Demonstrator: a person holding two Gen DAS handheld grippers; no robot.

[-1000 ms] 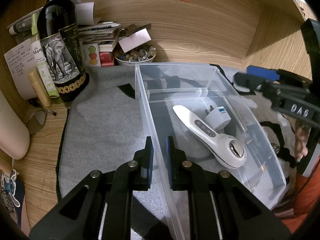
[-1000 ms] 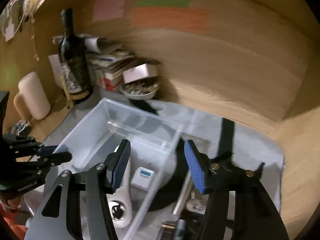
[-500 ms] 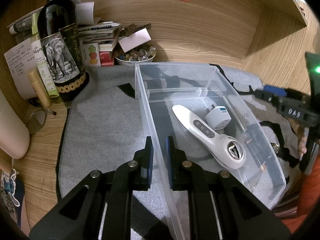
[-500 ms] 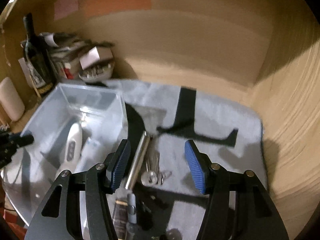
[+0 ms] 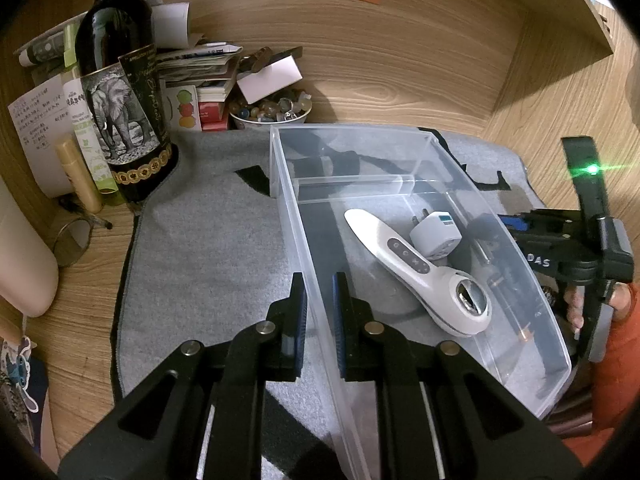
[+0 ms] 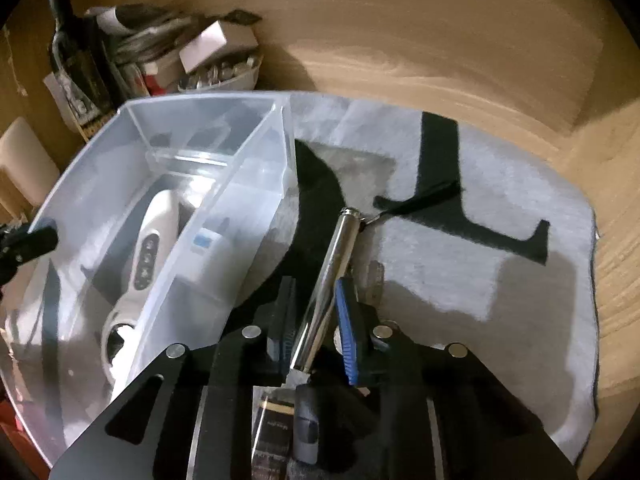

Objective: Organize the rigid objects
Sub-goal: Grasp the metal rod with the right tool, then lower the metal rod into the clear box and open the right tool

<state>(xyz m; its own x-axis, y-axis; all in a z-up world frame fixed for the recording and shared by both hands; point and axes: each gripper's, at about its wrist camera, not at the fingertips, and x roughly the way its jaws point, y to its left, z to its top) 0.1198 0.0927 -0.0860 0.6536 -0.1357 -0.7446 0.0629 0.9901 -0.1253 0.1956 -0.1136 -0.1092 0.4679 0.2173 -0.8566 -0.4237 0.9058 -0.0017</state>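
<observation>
Glossy metal tube — fuzzy grey cloth mat, clear plastic bin.

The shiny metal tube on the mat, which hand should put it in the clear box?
The right. The right gripper is closing with the metal tube between its pads, beside the clear box. The left gripper is busy, clamped on the box's wall.

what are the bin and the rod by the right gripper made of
Bin: clear, glossy, rigid plastic by its look; the mat and contents show through its walls. Rod: probably polished metal, chrome-like, with bright mirror streaks along its length. Right gripper is closing around it.
</observation>
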